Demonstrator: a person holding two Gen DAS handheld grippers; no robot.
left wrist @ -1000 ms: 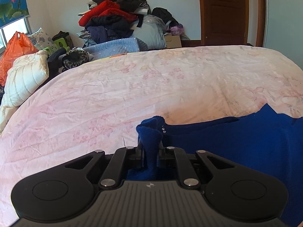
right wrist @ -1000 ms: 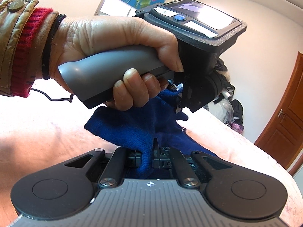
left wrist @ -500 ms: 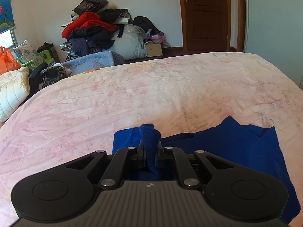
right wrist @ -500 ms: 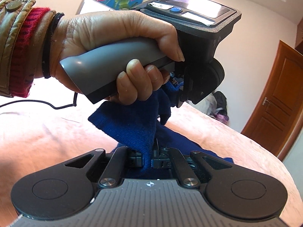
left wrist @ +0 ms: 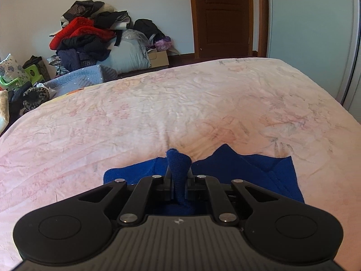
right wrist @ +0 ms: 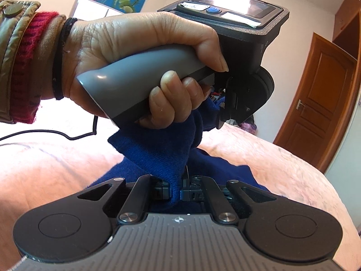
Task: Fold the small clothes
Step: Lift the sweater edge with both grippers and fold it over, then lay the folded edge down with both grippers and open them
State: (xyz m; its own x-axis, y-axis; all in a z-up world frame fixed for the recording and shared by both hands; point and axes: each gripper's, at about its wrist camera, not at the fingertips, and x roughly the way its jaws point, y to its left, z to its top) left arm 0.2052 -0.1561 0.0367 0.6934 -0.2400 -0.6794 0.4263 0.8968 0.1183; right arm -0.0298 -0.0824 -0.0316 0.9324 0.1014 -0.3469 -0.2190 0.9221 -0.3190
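Note:
A dark blue knitted garment (left wrist: pixel 259 171) lies on the pink flowered bedspread (left wrist: pixel 180 108), partly folded over itself. My left gripper (left wrist: pixel 179 174) is shut on a raised fold of the blue garment that sticks up between its fingers. In the right wrist view my right gripper (right wrist: pixel 176 187) is shut on another edge of the blue garment (right wrist: pixel 158 151), lifted off the bed. Just ahead of it a person's hand (right wrist: pixel 135 52) holds the grey handle of the left gripper device (right wrist: pixel 237 45), with blue cloth hanging below it.
Beyond the bed's far edge stands a pile of clothes (left wrist: pixel 90 38) and bedding against the wall. A brown wooden door (left wrist: pixel 223 15) is at the back right. A black cable (right wrist: pixel 56 133) runs across the bedspread (right wrist: pixel 282 162) behind the hand.
Both grippers have carried the blue cloth sideways across the bed. In the left wrist view the spread-out part of the garment has shrunk and slid closer under the gripper; the room has shifted left.

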